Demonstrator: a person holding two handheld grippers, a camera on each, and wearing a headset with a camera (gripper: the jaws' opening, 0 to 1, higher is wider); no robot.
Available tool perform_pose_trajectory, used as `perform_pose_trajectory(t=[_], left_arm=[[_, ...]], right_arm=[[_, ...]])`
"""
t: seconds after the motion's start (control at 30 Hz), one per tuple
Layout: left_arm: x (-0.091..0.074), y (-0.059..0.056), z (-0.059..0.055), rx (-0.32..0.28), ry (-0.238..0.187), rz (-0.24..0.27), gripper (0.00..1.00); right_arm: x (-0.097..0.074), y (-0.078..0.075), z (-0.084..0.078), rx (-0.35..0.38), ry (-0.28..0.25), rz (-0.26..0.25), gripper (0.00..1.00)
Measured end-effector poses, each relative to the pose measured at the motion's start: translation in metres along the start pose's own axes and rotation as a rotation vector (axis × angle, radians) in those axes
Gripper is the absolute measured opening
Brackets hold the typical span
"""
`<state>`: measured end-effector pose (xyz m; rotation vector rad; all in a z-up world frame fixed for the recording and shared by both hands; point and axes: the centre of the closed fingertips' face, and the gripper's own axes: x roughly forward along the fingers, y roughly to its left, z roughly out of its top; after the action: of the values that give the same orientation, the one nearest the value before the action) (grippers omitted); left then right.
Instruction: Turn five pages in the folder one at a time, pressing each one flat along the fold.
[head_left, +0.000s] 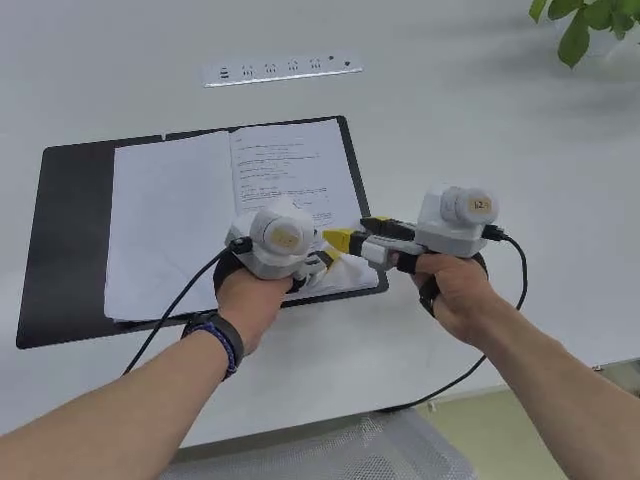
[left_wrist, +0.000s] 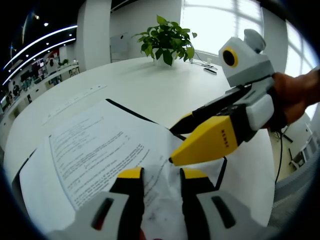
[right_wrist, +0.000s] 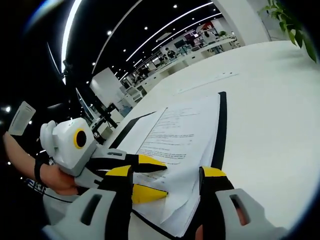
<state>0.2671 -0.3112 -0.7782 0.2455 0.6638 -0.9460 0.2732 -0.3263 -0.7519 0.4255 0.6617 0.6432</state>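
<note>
- Head view: the black folder (head_left: 70, 250) lies open on the white table (head_left: 480, 110), with a blank sheet on its left half and a printed page (head_left: 290, 165) on its right.
- Both grippers sit at the lower right corner of that page. The left gripper (head_left: 318, 262) is over the paper, and the right gripper (head_left: 338, 238) points at it from the right.
- A power strip (head_left: 280, 70) lies beyond the folder, and a plant (head_left: 590, 25) stands at the far right.
- Left gripper view: the left gripper's own yellow-tipped fingers (left_wrist: 131, 175) stand apart, with the printed page running into the gap between them. I cannot tell whether either tip touches the paper.
- The right gripper comes in from the right, its fingers (left_wrist: 207, 142) slightly parted just above the page corner.
- Right gripper view: the right gripper's own fingers (right_wrist: 120, 172) are spread wide, with the page's near corner and the folder's black edge between them.
- The left gripper's yellow fingers (right_wrist: 147, 194) reach in from the left, apart, at the paper's edge.
</note>
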Motion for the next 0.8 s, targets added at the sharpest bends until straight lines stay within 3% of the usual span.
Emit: perform_pose_trajectory(t=[0.07, 0.1, 0.33, 0.57, 0.8], left_arm=[[-0.001, -0.001, 0.0, -0.028, 0.0, -0.012, 0.27], [-0.002, -0.005, 0.0, -0.072, -0.004, -0.033, 0.3], [-0.016, -0.007, -0.004, -0.07, 0.004, -0.045, 0.41], [-0.039, -0.001, -0.005, -0.084, -0.025, -0.022, 0.44], [-0.062, 0.007, -0.004, -0.099, -0.048, 0.016, 0.48]], right_arm=[[0.0, -0.001, -0.002, 0.005, 0.001, 0.001, 0.5], [-0.001, -0.002, -0.003, 0.008, 0.002, -0.004, 0.5], [-0.011, -0.002, -0.012, 0.036, -0.004, 0.002, 0.4], [-0.02, 0.002, -0.02, 0.069, -0.015, -0.001, 0.33], [-0.024, 0.005, -0.017, 0.119, -0.06, -0.007, 0.15]])
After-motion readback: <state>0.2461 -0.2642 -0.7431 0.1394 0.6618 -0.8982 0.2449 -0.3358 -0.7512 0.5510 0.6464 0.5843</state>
